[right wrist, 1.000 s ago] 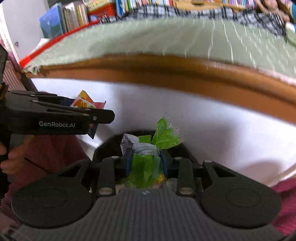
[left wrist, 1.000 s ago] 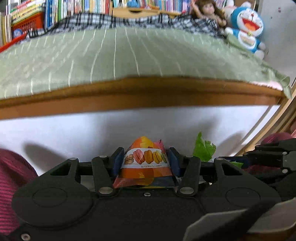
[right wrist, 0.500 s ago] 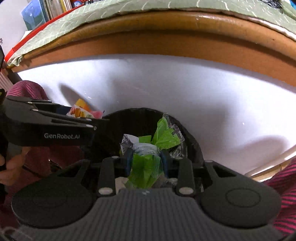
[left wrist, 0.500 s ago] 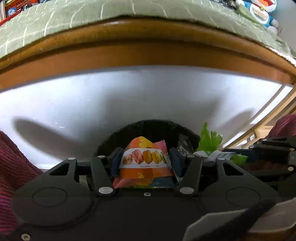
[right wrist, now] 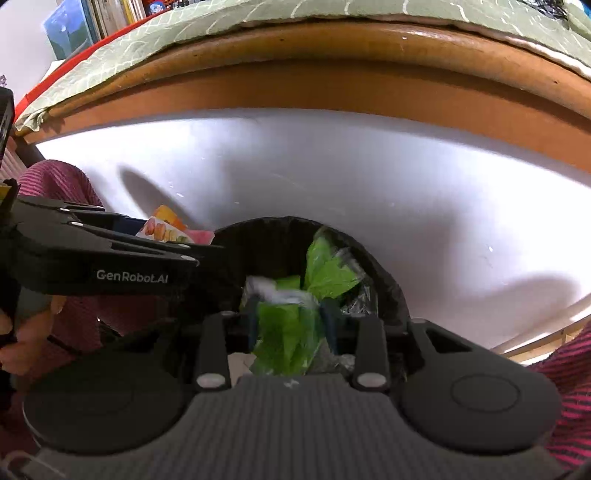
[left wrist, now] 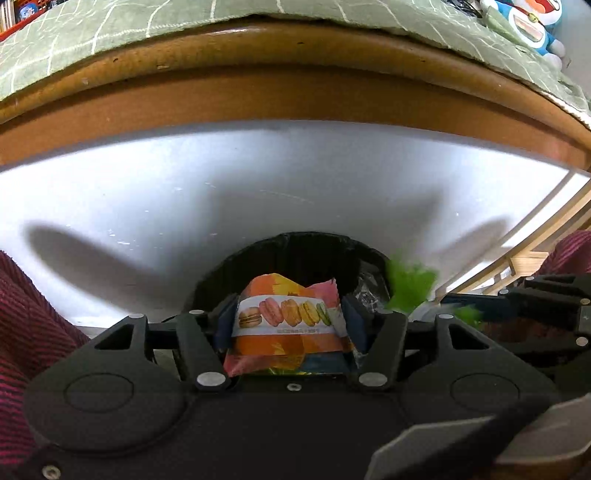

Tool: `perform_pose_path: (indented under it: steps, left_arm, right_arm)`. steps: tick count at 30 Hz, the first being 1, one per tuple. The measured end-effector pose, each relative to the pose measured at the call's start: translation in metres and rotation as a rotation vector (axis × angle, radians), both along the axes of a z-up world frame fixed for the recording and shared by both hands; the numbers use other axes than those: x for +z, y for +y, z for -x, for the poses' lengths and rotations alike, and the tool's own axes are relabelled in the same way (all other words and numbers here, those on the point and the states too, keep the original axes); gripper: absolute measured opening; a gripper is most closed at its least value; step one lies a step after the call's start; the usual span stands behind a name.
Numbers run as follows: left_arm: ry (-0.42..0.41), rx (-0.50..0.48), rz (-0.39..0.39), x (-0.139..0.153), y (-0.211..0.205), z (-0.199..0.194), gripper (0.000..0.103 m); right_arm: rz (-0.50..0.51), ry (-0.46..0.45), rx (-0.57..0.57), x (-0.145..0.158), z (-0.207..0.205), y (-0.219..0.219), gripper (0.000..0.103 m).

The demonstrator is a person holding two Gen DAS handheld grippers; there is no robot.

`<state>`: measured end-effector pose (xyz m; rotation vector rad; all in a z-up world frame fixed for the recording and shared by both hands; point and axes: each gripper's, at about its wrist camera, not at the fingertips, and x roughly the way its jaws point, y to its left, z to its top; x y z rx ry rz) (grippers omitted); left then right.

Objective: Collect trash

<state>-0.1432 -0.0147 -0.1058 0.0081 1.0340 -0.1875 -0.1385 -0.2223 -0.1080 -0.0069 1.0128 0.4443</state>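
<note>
My left gripper (left wrist: 287, 322) is shut on an orange macaron snack wrapper (left wrist: 288, 314), held just over the near rim of a black-lined trash bin (left wrist: 295, 245). My right gripper (right wrist: 291, 317) is shut on a crumpled green wrapper (right wrist: 288, 328) above the same trash bin (right wrist: 384, 280), whose inside shows more green and clear plastic. In the right wrist view the left gripper (right wrist: 177, 240) reaches in from the left with the macaron wrapper (right wrist: 162, 229). The green wrapper (left wrist: 410, 286) pokes in at the right of the left wrist view.
A white panel (left wrist: 258, 184) under a brown wooden bed rail (left wrist: 295, 92) stands right behind the bin. A green quilt (right wrist: 258, 11) covers the bed. Red striped sleeves (left wrist: 22, 314) flank both sides, a hand (right wrist: 26, 328) holds the left gripper, and wooden slats (left wrist: 517, 258) rise at the right.
Both grippers have tilted and dropped from bed level toward the floor, bringing the black bin into view beneath them. Each still holds its wrapper.
</note>
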Motion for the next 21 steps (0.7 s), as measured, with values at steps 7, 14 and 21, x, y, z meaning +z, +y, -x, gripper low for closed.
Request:
perform_pose_path:
  steps: [7,14,21]
  left_arm:
    - [0.003,0.005,0.003,0.001,0.002,-0.001,0.067]
    - [-0.009,0.006,0.003,0.005,0.002,0.003,0.075]
    - [-0.015,0.006,0.027,0.012,0.005,0.006,0.078]
  right_arm:
    - [0.001,-0.006,0.007,0.0,0.002,0.002,0.064]
    - [-0.002,-0.009,-0.002,0.003,0.002,0.002,0.067]
    - [-0.01,-0.031,-0.01,0.011,0.007,-0.002,0.074]
